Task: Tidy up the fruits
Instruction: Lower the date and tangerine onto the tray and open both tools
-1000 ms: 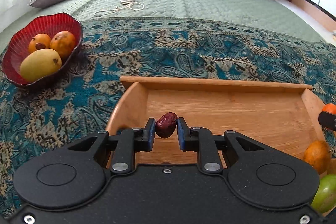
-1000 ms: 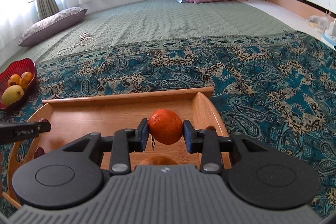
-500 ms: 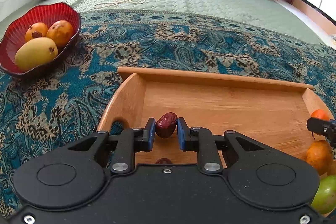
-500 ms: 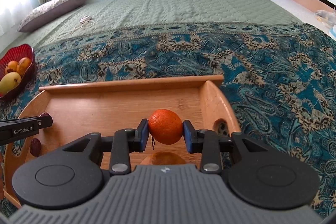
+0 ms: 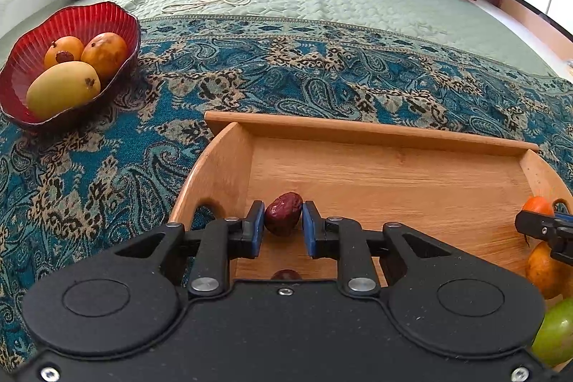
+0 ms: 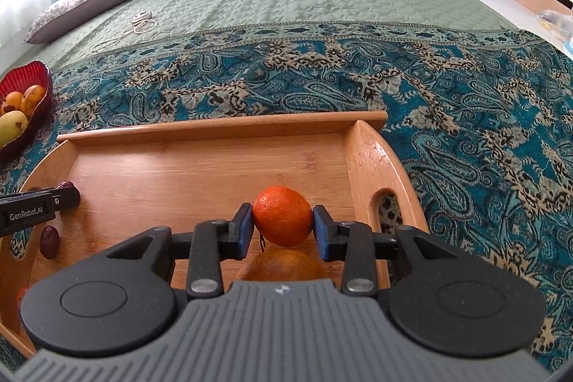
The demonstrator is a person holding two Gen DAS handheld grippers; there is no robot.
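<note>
Gripping a wrinkled red date [image 5: 283, 213], the left gripper [image 5: 283, 228] is hanging low over the left end of the wooden tray [image 5: 394, 174] — its blue pads are pressing on the fruit from both sides, jaws nearly together. A second dark date [image 5: 285, 274] is lying on the tray floor just under the held one, half hidden by the gripper body.

At the tray's right end the right gripper [image 6: 283, 228] is carrying an orange mandarin [image 6: 283, 215] between its jaws, and those jaws are opening: the left pad is touching the peel, while the right pad is looking barely clear of it. Beneath the mandarin another orange-brown fruit [image 6: 284, 265] is sitting on the tray, close to the side wall with the cut-out handle.

Seen from the left camera, a green fruit [image 5: 557, 332] is showing at the right edge of the picture. Left of the tray a red glass bowl [image 5: 89, 20] is resting on the patterned blue cloth [image 5: 322, 77] spread over the bed — it is holding a yellow mango [image 5: 62, 88] and two orange fruits.
</note>
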